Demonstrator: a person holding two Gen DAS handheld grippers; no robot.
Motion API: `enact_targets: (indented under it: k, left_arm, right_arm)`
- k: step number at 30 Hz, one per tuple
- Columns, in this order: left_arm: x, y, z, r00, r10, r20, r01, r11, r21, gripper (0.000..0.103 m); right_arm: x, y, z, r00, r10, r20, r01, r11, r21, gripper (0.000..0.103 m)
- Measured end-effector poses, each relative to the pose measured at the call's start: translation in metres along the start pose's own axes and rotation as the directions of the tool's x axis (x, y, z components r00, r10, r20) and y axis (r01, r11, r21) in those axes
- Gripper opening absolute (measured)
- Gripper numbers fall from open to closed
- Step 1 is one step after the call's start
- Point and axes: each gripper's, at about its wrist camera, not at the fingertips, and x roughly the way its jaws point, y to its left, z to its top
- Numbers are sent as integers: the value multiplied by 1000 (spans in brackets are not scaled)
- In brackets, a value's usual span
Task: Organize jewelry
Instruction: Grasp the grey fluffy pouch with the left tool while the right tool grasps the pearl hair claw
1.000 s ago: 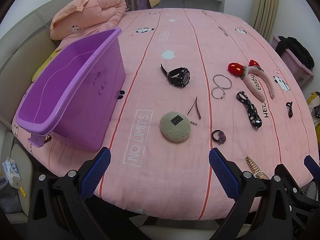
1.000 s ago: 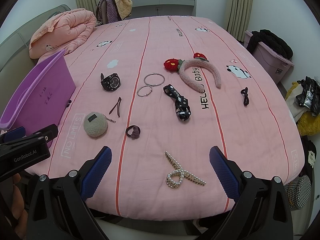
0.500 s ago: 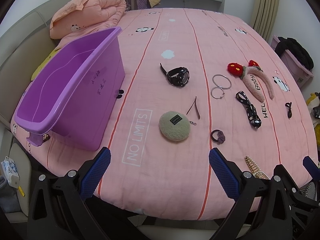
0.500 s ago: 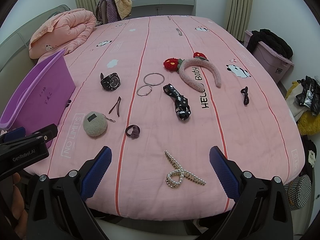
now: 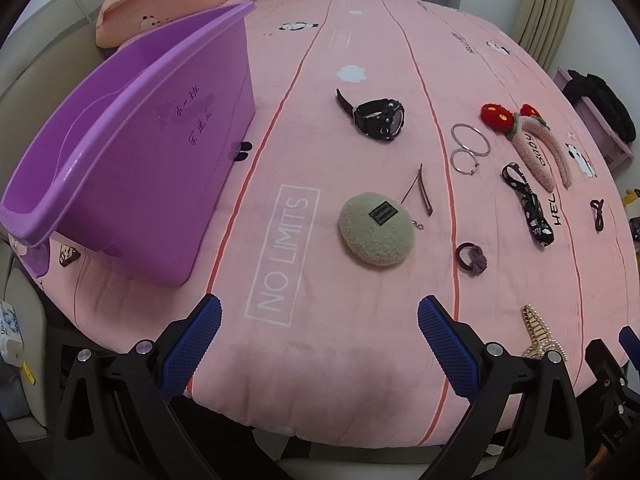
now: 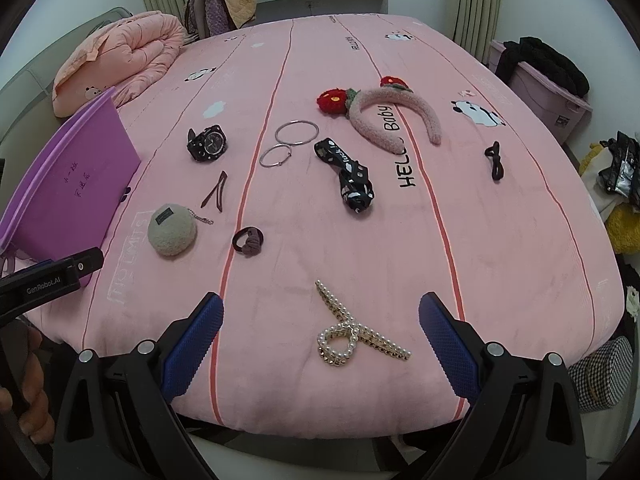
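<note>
Both tongs hang over the near edge of a bed [image 6: 500, 240] covered in a pink sheet, and both are spread wide with nothing between their blue pads. The left tongs [image 5: 318, 334] point at the bare sheet near the printed words "NO LIMITS". The right tongs [image 6: 320, 334] frame a pearl hair clip [image 6: 352, 334], which lies flat on the sheet between the two fingers without touching either.

A purple tub [image 5: 120, 152] sits on the left part of the bed, tilted, with handwriting on its side wall. The jewelry and hair things are scattered on the sheet to the right of it, all outside the tub. A black watch [image 5: 376, 118] lies furthest back on the left. Nearer is a round fuzzy pouch [image 5: 376, 234] with a small chain, and just beside it a brown hair pin [image 5: 422, 190]. Two metal rings [image 6: 290, 142] lie touching each other near the middle. A black dotted hair bow [image 6: 350, 178] lies right of them, and behind it a pink fluffy headband [image 6: 390, 120] with red flowers. A dark hair tie [image 6: 248, 242] lies between the pouch and the pearl clip. A thin black tie [image 6: 495, 160] lies well apart on the right.

A folded peach quilt [image 6: 128, 60] rests at the far left corner of the bed.
</note>
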Motion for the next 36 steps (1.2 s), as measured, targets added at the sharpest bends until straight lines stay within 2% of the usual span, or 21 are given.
enact_targets:
  k: [6,10,19,25,36]
  left_arm:
    - [21,5,0,999,-45,-11,45,999,-18,97]
    - [31,0,3,998,-66,1,66,998,5,97]
    - [66,-16,12,992,-117,-52,118,993,16,97]
    - [84,-25,17,990,-113,-78,115,993,22,97]
    - [111,-45,30,992,-83,-94,89,994,62,97]
  right_arm:
    - [20,-18,-11,999,6,-42,-5,1000,13,94]
    - [43,-24,-16,996,-4,-89,3,1000,-11,94]
    - [81,-29,-27,987,-28,-158,20,998,-52,94]
    - [96,-28,-29,983,-43,-177,25,994,-103,94]
    - [115,-33,-30,981,-53,-186,29,991,-132,94]
